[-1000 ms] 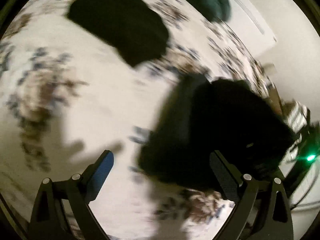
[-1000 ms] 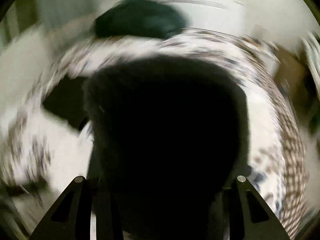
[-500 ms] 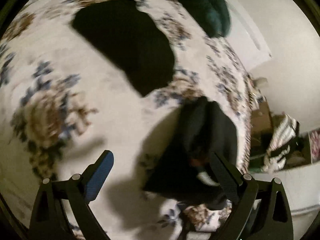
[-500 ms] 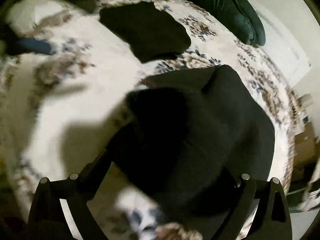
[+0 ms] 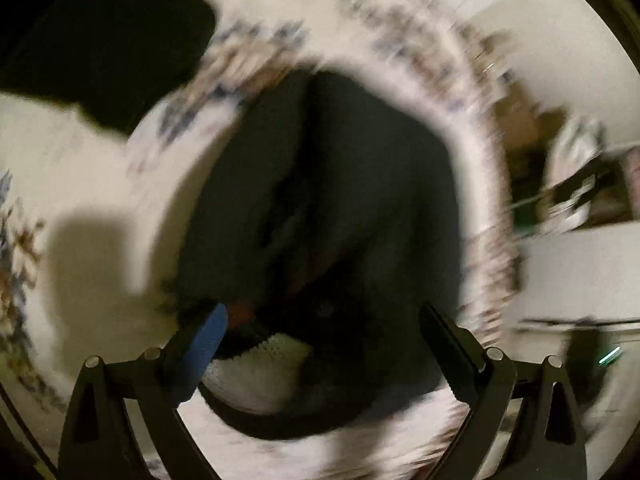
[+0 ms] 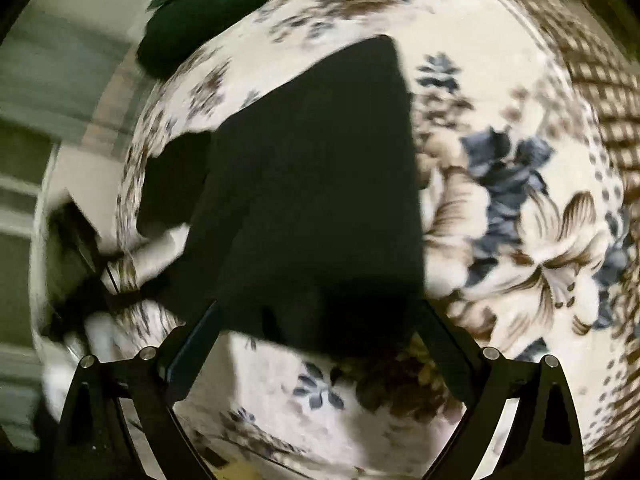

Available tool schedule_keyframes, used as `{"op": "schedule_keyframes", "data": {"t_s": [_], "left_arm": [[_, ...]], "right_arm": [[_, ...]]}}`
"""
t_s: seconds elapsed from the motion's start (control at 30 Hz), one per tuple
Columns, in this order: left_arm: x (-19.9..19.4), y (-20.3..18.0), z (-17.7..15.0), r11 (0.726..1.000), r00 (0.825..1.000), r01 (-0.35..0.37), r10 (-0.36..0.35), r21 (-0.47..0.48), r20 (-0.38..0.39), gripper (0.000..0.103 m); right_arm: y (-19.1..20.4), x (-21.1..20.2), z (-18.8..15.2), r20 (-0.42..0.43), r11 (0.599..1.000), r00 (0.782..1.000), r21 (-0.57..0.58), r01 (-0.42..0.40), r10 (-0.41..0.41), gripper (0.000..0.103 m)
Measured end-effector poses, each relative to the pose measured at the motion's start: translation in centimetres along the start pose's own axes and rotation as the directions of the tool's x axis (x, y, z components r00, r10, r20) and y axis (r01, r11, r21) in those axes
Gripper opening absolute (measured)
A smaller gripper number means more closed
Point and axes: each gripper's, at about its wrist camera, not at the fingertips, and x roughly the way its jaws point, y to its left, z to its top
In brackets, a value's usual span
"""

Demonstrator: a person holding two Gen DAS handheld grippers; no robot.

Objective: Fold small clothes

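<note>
Now both claws hover wide apart over a floral bedspread [image 6: 520,208], neither pinching anything. Directly ahead of the left claw [image 5: 322,344], a crumpled black garment [image 5: 340,200] lies in a rumpled heap, its near edge reaching in between the spread fingers and a pale inner lining [image 5: 260,372] showing at the opening closest to the blue-padded left finger [image 5: 206,340]. The heap's long axis runs away from the claw, roughly in line with its reach. Farther off and to the upper left of that claw sits a second black garment [image 5: 108,48], lying flat on the bed. Seen from the right claw [image 6: 316,344], also spread open, a flat dark piece [image 6: 320,184] stretches straight ahead, its near hem lying just at the fingertips and its far corner pointing away; motion blur makes it uncertain whether this is the same piece the left claw faces. A dark green pillow [image 6: 208,4] rests beyond it at the bed's far edge. Judging by position, each claw is nearly at cloth already, and the coming grasp likely depends on closing over the near hem, which sits centred between the fingers instead of off to either side. Blur softens the left view heavily.
</note>
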Motion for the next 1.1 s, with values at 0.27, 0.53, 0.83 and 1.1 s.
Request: {"op": "schedule_keyframes", "data": {"t_s": [0.27, 0.53, 0.83, 1.1], "left_arm": [[4.7, 6.2, -3.7, 0.993, 0.999, 0.026, -0.030, -0.112, -0.042, 0.103], [-4.5, 1.4, -1.0, 0.996, 0.990, 0.087, -0.082, -0.036, 0.110, 0.101], [1.6, 0.5, 5.3, 0.988, 0.988, 0.149, -0.147, -0.041, 0.047, 0.068], [-0.7, -2.8, 5.7, 0.982, 0.989, 0.073, -0.093, 0.177, 0.111, 0.019]], "right_arm": [[-1.8, 6.2, 2.0, -0.115, 0.998, 0.992, 0.012, 0.056, -0.055, 0.099], [-2.6, 8.3, 1.8, -0.188, 0.998, 0.981, 0.037, 0.048, -0.040, 0.099], [-2.7, 8.2, 2.1, -0.179, 0.996, 0.983, 0.072, 0.046, -0.032, 0.099], [-2.9, 8.6, 2.3, -0.173, 0.995, 0.985, 0.096, 0.031, -0.014, 0.099]]}}
